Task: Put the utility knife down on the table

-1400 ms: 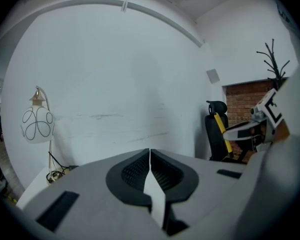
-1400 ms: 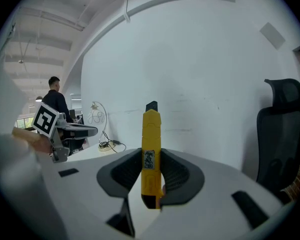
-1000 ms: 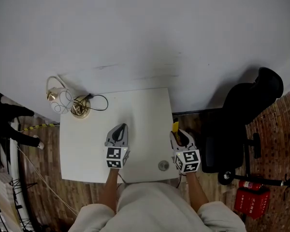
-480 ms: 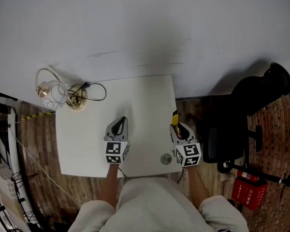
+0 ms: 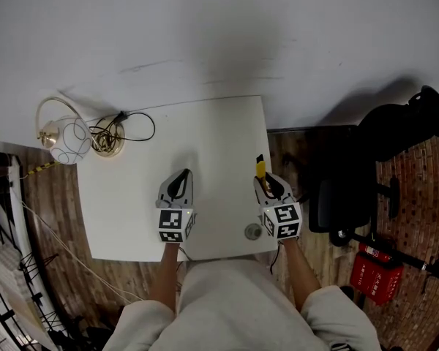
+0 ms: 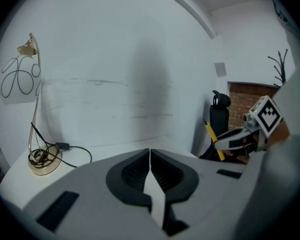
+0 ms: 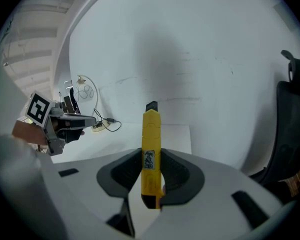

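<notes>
Gripping the utility knife [image 7: 151, 134] by its yellow body, the right tool [image 7: 151, 156] has both jaws pressed against the handle's sides, with a small printed label facing up between them. The knife runs along the line of the jaws. Its rear end sits back in the throat of the tool, and its black front end sticks out well beyond the jaw tips, pointing toward the wall [image 7: 190, 49]. In the head view the knife hangs over the right margin of the white surface [image 5: 219, 145], ahead of the tool and not lying on it (whether its tip touches the top cannot be told). Just to the inner side of the right tool's marker cube, a small round grey disc [image 5: 252, 231] sits in the surface.

The left tool [image 6: 150, 154] is side by side with the right one, well apart to its left, over the middle of the surface. Its jaws are together with nothing between them. Ahead of it and off to its left, at the surface's far corner, stands a lamp [image 6: 20, 76] with a white globe shade and a brass base. A black cable [image 6: 72, 148] loops out from the base.

To the outer side of the right tool, off the surface, a black office chair [image 5: 395, 134] stands on the wooden floor [image 5: 289, 159], with a red fire extinguisher [image 5: 373, 284] beside it.
</notes>
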A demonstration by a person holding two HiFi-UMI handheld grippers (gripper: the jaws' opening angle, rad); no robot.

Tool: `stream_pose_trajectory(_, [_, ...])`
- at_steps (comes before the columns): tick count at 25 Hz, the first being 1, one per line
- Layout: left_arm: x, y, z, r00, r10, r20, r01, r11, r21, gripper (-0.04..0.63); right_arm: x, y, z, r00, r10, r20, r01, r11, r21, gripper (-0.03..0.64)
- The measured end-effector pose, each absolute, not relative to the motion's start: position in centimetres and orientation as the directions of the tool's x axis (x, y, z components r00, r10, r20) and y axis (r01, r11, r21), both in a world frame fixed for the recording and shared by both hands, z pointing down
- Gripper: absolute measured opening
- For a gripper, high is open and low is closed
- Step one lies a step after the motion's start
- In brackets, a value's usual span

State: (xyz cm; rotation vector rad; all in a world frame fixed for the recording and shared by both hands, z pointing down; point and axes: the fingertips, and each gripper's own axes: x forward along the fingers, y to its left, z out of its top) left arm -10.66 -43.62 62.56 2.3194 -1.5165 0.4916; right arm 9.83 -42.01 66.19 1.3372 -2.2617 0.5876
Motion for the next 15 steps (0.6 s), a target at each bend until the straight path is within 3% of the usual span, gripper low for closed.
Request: stream_pose_trajectory(15, [-10.6,-43.9,62.7,0.380,-0.809,0.448,-0.921,-0.376,0.101,0.009,7.3,-46.5,72.2,-0.442,-0.584,0.681,-0.848,0.520,-0.103,0.110])
